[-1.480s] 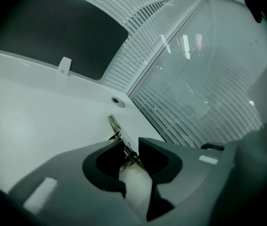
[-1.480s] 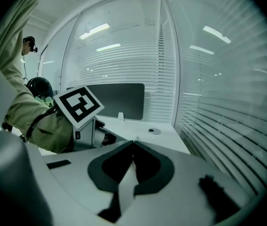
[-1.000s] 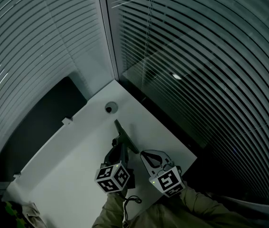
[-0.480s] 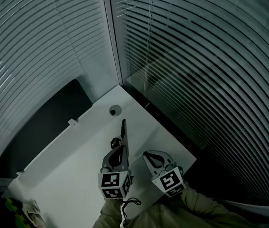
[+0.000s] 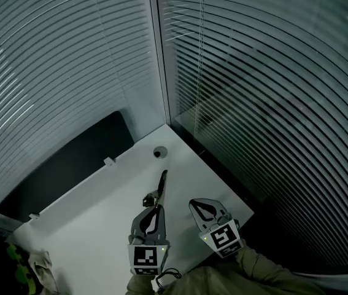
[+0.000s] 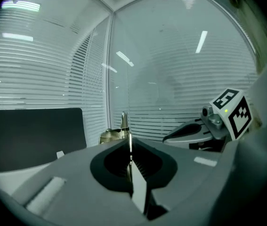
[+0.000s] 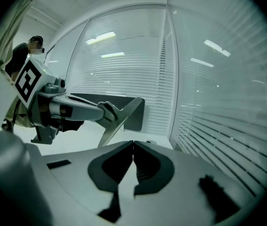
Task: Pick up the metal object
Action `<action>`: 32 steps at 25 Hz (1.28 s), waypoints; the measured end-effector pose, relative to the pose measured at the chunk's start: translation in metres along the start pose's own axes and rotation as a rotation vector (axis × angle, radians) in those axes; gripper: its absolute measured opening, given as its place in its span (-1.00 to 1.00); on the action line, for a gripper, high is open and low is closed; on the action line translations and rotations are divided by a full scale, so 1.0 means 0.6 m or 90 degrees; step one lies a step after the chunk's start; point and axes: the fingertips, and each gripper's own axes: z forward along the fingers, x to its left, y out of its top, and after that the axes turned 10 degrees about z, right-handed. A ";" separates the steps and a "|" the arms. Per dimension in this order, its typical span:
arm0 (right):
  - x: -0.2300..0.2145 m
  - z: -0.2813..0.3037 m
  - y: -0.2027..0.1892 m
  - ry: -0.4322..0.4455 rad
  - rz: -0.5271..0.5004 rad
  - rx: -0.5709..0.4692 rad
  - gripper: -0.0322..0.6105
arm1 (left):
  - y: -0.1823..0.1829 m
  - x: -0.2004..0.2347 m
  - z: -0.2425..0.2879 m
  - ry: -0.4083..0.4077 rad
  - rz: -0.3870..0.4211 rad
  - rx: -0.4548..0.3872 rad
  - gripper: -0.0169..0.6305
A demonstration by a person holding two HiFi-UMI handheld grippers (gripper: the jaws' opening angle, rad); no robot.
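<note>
The left gripper (image 5: 155, 206) is clamped on the metal object (image 5: 162, 186), a thin flat strip. In the head view its long axis runs almost straight from 6 to 12 o'clock. The free end sticks out past the jaw tips and points at 12 o'clock, toward the small round grommet (image 5: 159, 153) in the far corner of the white table (image 5: 94, 220). In the left gripper view (image 6: 129, 147) the strip stands on edge, pinched between the two closed pads. The right gripper view shows its broad face (image 7: 119, 117) as a slanted plate at about 10 o'clock. The right gripper (image 5: 198, 203) sits just beside the left one at its 3 o'clock, with its jaws pressed together on nothing (image 7: 133, 145). A dark panel (image 5: 69, 165) lines the table's edge at 10 o'clock.
</note>
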 end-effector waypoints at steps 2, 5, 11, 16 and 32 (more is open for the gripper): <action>0.010 -0.011 0.010 0.005 -0.001 -0.016 -0.89 | 0.006 -0.007 -0.025 0.001 0.025 -0.017 -0.92; 0.025 -0.029 0.022 0.010 -0.005 -0.035 -0.89 | 0.015 -0.020 -0.056 0.005 0.047 -0.038 -0.92; 0.059 -0.065 0.052 0.030 -0.006 -0.081 -0.89 | 0.061 -0.044 -0.107 0.019 0.024 -0.074 -0.92; 0.087 -0.087 0.062 0.056 -0.010 -0.105 -0.89 | 0.070 -0.059 -0.133 0.030 0.055 -0.086 -0.92; 0.133 -0.124 0.080 0.089 -0.026 -0.137 -0.89 | 0.066 -0.079 -0.175 0.040 0.050 -0.078 -0.92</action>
